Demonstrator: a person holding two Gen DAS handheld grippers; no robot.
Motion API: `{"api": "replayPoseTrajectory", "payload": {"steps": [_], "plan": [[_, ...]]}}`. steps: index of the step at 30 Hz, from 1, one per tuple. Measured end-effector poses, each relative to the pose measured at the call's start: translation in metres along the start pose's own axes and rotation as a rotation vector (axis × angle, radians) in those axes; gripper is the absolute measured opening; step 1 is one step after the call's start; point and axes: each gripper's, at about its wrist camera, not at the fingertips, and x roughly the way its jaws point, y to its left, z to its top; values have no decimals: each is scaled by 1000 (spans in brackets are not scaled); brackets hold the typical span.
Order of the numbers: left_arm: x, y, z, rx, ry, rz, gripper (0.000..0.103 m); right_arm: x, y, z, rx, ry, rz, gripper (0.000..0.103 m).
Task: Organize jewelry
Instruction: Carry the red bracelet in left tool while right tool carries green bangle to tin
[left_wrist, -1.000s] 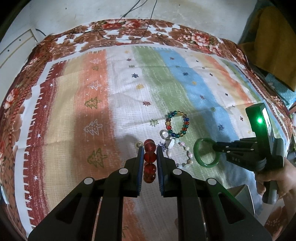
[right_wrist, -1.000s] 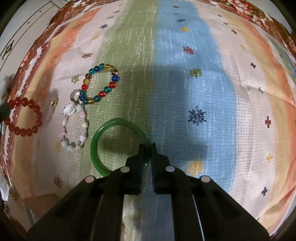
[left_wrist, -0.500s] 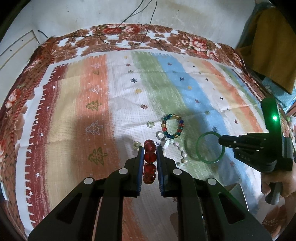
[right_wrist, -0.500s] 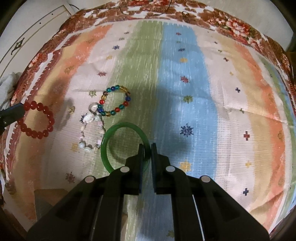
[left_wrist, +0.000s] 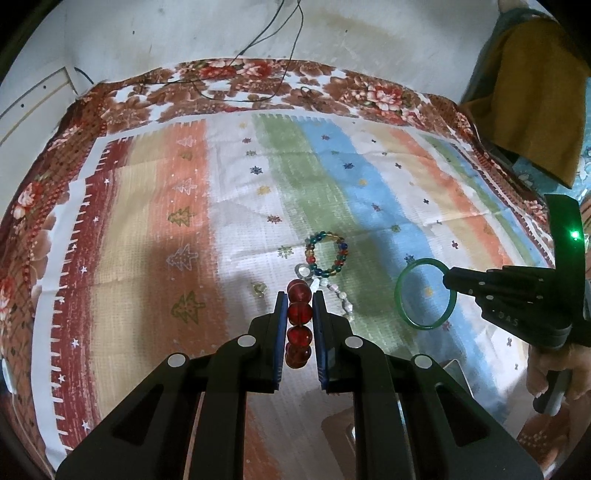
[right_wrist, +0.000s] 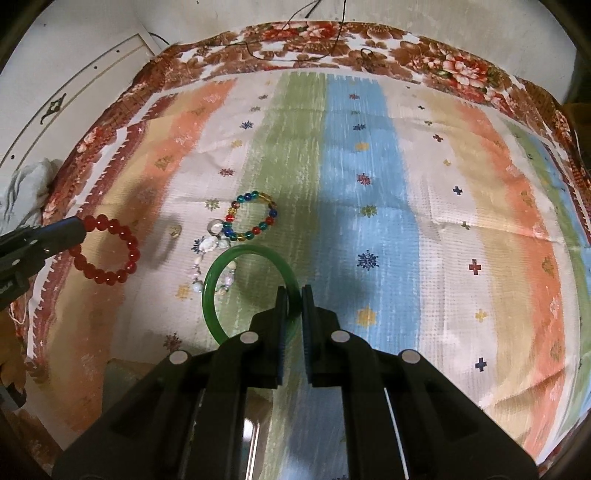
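Observation:
My left gripper (left_wrist: 300, 295) is shut on a red bead bracelet (left_wrist: 299, 314) and holds it above the striped cloth; the bracelet also shows in the right wrist view (right_wrist: 110, 254). My right gripper (right_wrist: 294, 291) is shut on a green bangle (right_wrist: 221, 273), lifted off the cloth; the bangle also shows in the left wrist view (left_wrist: 406, 291). On the cloth lie a multicoloured bead bracelet (left_wrist: 327, 254), a silver ring (left_wrist: 304, 271), a pale bead bracelet (left_wrist: 341, 301) and a small gold piece (left_wrist: 258, 288).
The striped cloth (left_wrist: 147, 221) with a floral border covers the surface. A black cable (left_wrist: 258, 74) runs over its far edge. A mustard cloth (left_wrist: 535, 92) hangs at the far right. A box edge (left_wrist: 454, 373) shows near the bottom.
Both grippers have risen and pulled back from the cloth with their bracelets. The green bangle has moved right, away from the jewelry cluster.

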Motion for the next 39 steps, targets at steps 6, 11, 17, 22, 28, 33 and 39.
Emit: {"api": "replayPoseTrajectory", "payload": {"steps": [6, 11, 17, 22, 28, 33, 39], "plan": [[-10, -8, -5, 13, -13, -17, 13, -18, 5, -5, -19, -40, 3, 9], [-20, -13, -10, 23, -29, -33, 13, -37, 10, -15, -30, -72, 26, 9], [-29, -20, -16, 31, -44, -45, 13, -54, 17, -26, -44, -101, 47, 9], [-36, -27, -24, 42, -47, -54, 13, -66, 19, -34, -44, -119, 59, 9], [-44, -35, -29, 55, -58, -65, 13, -76, 22, -42, -54, -137, 75, 9], [-51, -42, -37, 66, -66, -79, 13, -82, 25, -51, -73, -140, 83, 9], [-59, -53, -47, 89, -72, -101, 13, -88, 28, -60, -89, -142, 97, 9]]}}
